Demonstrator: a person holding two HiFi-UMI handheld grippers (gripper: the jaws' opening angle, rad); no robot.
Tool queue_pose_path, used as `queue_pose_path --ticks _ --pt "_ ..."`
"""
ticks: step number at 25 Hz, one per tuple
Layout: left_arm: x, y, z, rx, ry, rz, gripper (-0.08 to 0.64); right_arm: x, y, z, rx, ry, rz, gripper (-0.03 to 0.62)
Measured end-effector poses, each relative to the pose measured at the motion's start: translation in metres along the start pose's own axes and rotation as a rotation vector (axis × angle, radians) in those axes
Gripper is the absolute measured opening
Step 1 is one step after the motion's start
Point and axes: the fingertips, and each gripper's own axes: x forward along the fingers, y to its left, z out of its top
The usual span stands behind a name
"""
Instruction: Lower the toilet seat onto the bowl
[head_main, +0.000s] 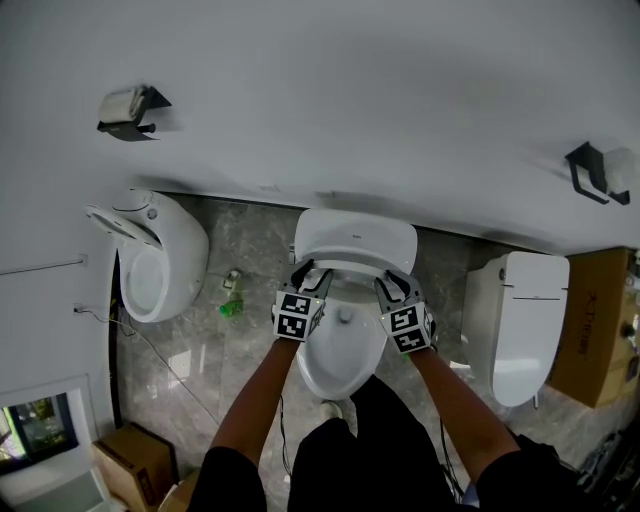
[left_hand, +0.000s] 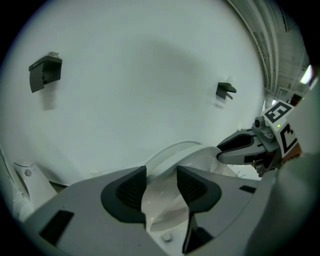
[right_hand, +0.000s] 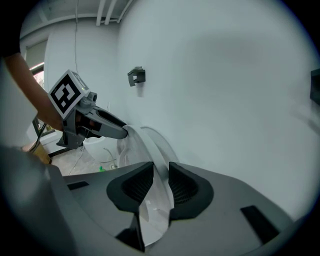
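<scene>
The white toilet seat (head_main: 352, 268) of the middle toilet is raised, tilted just in front of its upright lid (head_main: 355, 238) above the bowl (head_main: 342, 345). My left gripper (head_main: 303, 283) clasps the seat's left rim; in the left gripper view (left_hand: 161, 187) the white seat (left_hand: 200, 157) fills the gap between the pads. My right gripper (head_main: 394, 287) clasps the right rim; in the right gripper view (right_hand: 161, 182) the thin seat edge (right_hand: 145, 145) is pinched between the close-set pads. Each gripper shows in the other's view: the right one (left_hand: 226, 149) and the left one (right_hand: 122, 132).
A white wall stands directly behind the toilet. Another toilet (head_main: 150, 255) stands at the left and a third, with its lid closed (head_main: 520, 320), at the right. Paper holders (head_main: 130, 110) (head_main: 600, 172) hang on the wall. A green bottle (head_main: 232, 305) and cardboard boxes (head_main: 600, 320) (head_main: 135, 460) sit on the floor.
</scene>
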Motion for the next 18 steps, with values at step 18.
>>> queue_pose_path --ticks 18 --pt "-0.069 -0.035 -0.047 -0.043 -0.032 -0.006 0.204 -0.055 0.063 -0.03 0.012 -0.053 -0.002 0.115"
